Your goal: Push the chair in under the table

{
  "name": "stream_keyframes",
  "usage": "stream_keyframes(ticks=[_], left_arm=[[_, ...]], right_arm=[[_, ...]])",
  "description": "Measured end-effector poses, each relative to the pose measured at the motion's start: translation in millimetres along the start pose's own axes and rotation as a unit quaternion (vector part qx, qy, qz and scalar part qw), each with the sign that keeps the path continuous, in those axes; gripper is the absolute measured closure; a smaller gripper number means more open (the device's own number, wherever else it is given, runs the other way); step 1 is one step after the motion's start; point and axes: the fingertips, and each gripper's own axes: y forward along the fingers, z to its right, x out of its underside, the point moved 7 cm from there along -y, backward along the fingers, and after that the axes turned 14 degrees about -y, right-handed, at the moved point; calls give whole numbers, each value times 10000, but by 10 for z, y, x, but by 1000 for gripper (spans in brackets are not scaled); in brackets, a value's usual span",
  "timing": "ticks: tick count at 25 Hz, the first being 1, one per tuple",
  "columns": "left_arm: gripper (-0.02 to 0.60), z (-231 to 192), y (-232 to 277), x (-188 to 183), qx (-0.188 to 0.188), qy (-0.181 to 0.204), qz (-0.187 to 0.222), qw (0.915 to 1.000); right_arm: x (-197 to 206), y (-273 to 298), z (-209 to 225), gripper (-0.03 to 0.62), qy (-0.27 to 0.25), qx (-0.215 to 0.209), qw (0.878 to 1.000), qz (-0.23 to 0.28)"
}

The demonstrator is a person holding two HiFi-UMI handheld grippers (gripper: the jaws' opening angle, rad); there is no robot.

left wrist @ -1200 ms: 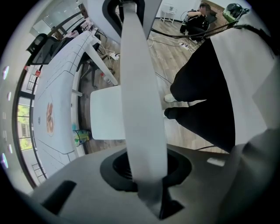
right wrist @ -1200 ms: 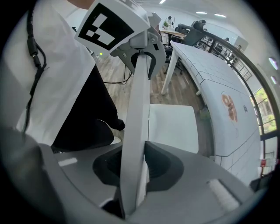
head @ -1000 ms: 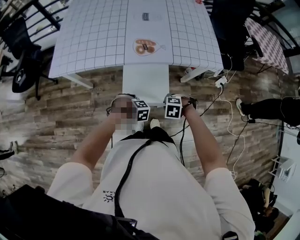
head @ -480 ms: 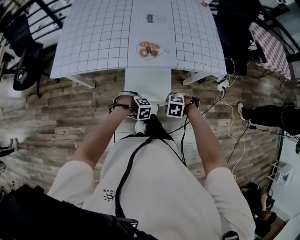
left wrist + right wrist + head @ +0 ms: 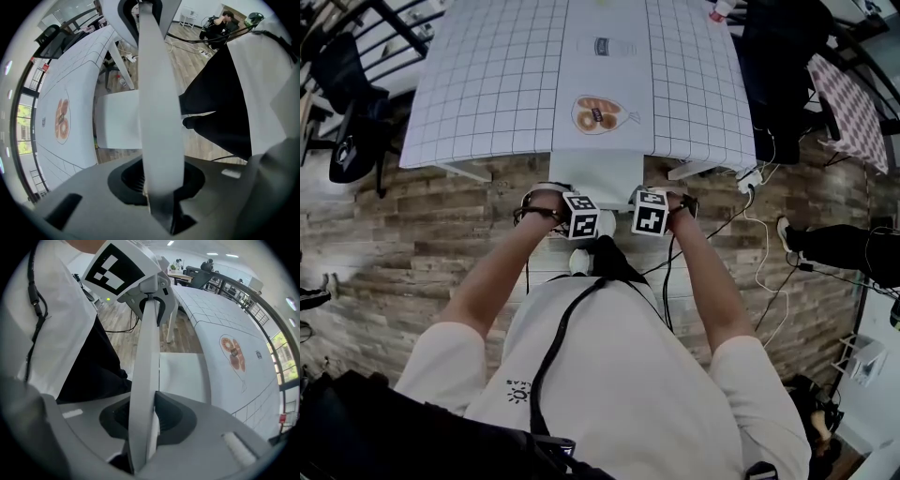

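Clamped on the thin top edge of the white chair's backrest point(image 5: 158, 117): left gripper point(image 5: 578, 221) and right gripper point(image 5: 649, 214), side by side. Chair seat point(image 5: 595, 173) partly under the gridded table point(image 5: 487, 94). Likely trouble: uneven push from the 2 grips, skewing the chair into a table leg point(image 5: 694, 169); backrest slipping out of a pinch.

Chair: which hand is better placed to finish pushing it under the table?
Neither clearly. The left claw and the right claw both clamp the chair back, side by side, facing the table. The seat already sits partly under it, so pushing evenly with both looks best.
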Motion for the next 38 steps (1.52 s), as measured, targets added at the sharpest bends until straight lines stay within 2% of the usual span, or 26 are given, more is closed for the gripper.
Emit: stream_keyframes(ticks=[16,38], left_arm=[[483,-823,-29,-333,-41,-231,-18,9997],[480,-1500,-13,-416,-75,-276,-11,9996]], right_arm=[[430,-88,867,500,-301,-94,9995,7],[579,-117,1526,497,-375,-142,9992,-3]])
